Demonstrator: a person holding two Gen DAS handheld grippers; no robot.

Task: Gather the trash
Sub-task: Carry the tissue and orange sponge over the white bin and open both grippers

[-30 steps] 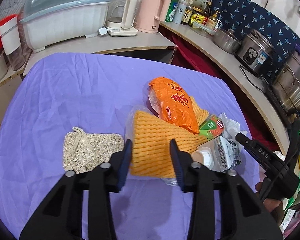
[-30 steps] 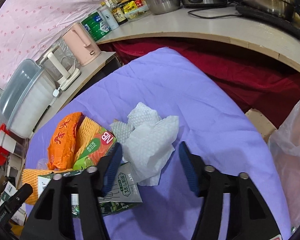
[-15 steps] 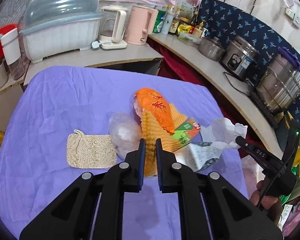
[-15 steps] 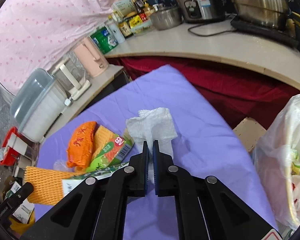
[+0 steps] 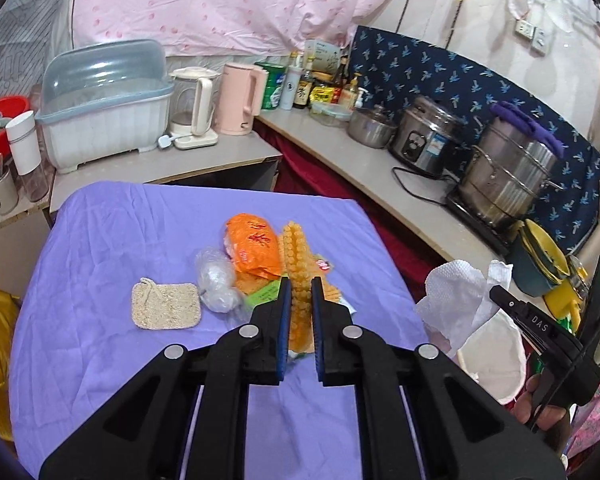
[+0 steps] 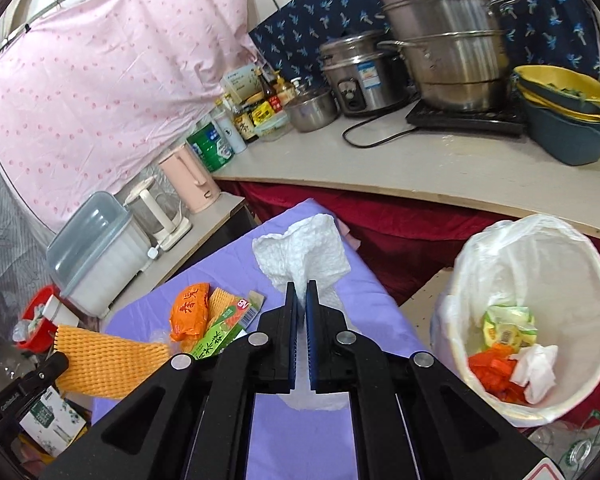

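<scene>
My left gripper (image 5: pixel 299 286) is shut on an orange foam fruit net (image 5: pixel 298 276) and holds it above the purple table (image 5: pixel 100 232). The net also shows in the right wrist view (image 6: pixel 108 360). My right gripper (image 6: pixel 301 292) is shut on a crumpled white paper towel (image 6: pixel 304 248), lifted off the table; the towel also shows in the left wrist view (image 5: pixel 456 300). An orange snack wrapper (image 5: pixel 254 246), a clear plastic wad (image 5: pixel 216 280) and a green drink carton (image 6: pixel 220 332) lie on the table. A white-lined trash bin (image 6: pixel 476 280) stands right of the table with scraps inside.
A beige loofah pad (image 5: pixel 166 306) lies at the table's left. Behind are a dish rack (image 5: pixel 104 108), kettles (image 5: pixel 240 98), and a counter (image 5: pixel 360 160) with a rice cooker (image 5: pixel 428 140) and steel steamer pot (image 5: pixel 516 176).
Both grippers shut, the left on the foam net and the right on the paper towel, and both rose off the table. The right one swung toward the bin.
</scene>
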